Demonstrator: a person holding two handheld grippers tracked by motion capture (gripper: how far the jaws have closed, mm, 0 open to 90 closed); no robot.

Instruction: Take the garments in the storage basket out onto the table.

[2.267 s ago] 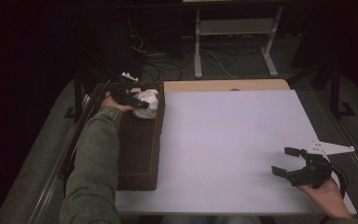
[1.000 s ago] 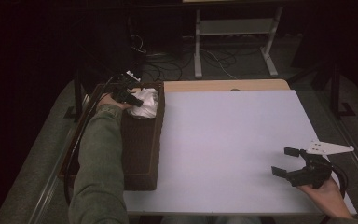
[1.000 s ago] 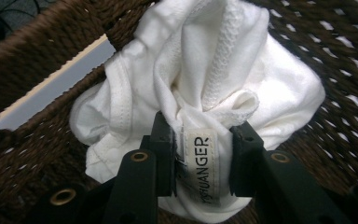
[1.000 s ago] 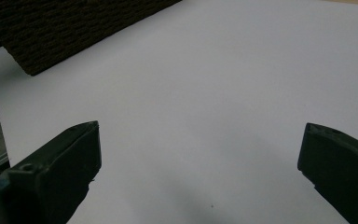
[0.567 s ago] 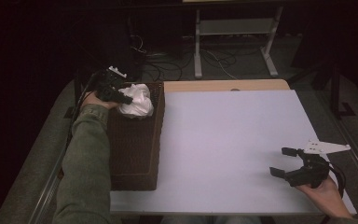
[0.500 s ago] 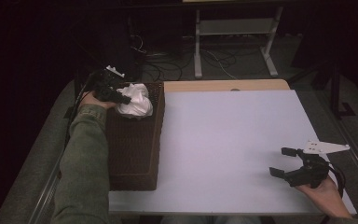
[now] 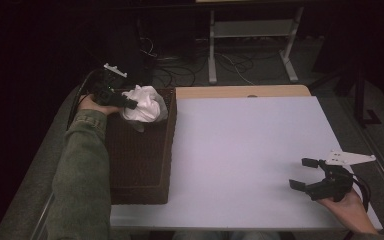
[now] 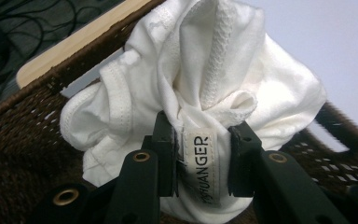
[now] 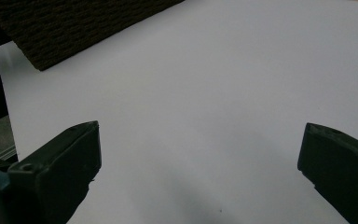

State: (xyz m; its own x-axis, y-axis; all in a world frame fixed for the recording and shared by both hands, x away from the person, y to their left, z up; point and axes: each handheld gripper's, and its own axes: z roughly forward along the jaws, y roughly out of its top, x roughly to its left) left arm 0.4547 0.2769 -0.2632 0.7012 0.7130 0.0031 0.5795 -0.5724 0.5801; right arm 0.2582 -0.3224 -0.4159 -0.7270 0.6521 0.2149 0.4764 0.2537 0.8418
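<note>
My left claw (image 8: 200, 154) is gripping the white garment (image 8: 200, 79) at its label, over the wicker basket's (image 7: 140, 160) far end. Right claw (image 7: 307, 175) is resting open on the surface (image 7: 245, 145).

Table (image 7: 250, 145) top wide open between basket (image 7: 142, 165) and right gripper (image 7: 305, 174), easy passage. Basket walls hem the cloth (image 7: 145, 105) at far left; the left gripper (image 7: 130, 104) crowds that corner.

Garment (image 8: 205, 74): white, with ribbed seams and a cream label in dark lettering. Basket (image 7: 140, 160): dark brown, woven. Desk (image 7: 250, 150): white top, light wood far edge. Sleeve (image 7: 80, 175): olive green. Both grippers: black.
</note>
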